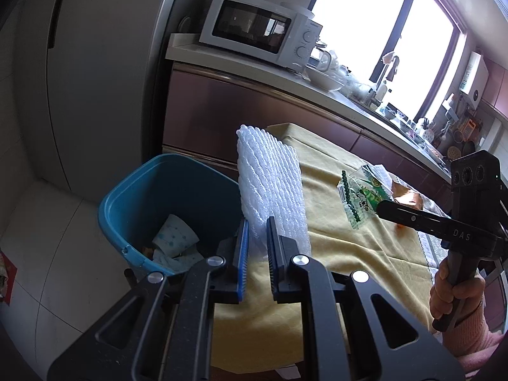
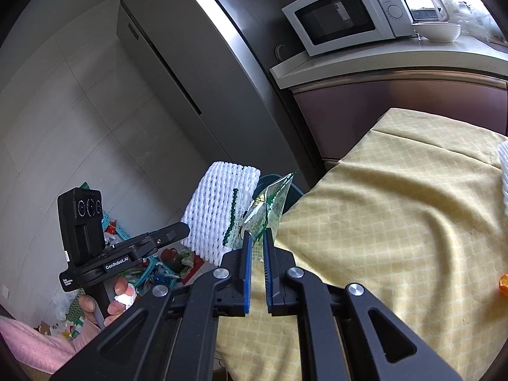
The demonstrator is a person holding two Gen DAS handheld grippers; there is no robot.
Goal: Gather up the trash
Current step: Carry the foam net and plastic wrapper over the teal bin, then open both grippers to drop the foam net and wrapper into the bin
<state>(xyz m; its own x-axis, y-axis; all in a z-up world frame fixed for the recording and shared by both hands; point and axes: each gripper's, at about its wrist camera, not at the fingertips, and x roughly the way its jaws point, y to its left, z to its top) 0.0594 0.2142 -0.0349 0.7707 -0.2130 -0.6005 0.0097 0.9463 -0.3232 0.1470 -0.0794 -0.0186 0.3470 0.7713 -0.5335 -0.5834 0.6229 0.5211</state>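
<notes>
— Over by the table edge: left gripper (image 1: pixel 257 222) clamped on a white foam net (image 1: pixel 270 184), held upright, just above the rim of a blue bin (image 1: pixel 133 190).

— Inside the bin?

— Crumpled paper with pale blue dots (image 1: pixel 174 238), plus scraps too small to name.

— And on the right?

— Right gripper (image 2: pixel 257 238) pinched shut on a clear wrapper with green print (image 2: pixel 266 209), lifted off the cloth near the table's edge. Seen from the other side too, wrapper (image 1: pixel 365 197) at the tip of that tool, hand (image 1: pixel 451 289) wrapped round the handle, pink sleeve (image 1: pixel 470 333) below.

— Surface?

— Table under a yellow cloth (image 2: pixel 397 222) with a faint diamond pattern, rumpled in soft folds. Second bit of white foam (image 2: pixel 503 174) at the far right edge, small orange piece (image 2: pixel 504 284) lower down, both lying on the cloth.

— Room?

— Kitchen. Tall grey fridge (image 2: pixel 197 63) to the left, white microwave (image 2: pixel 346 12) on a pale counter (image 2: pixel 349 60), white bowl (image 2: pixel 438 30) beside it, reddish cupboard fronts (image 1: pixel 254 104) underneath. Bright window (image 1: pixel 381 31) behind a cluttered worktop, tap barely made out. Pale floor tiles (image 1: pixel 57 238), with a heap of coloured litter (image 2: pixel 165 266) on the floor beyond the left gripper.
</notes>
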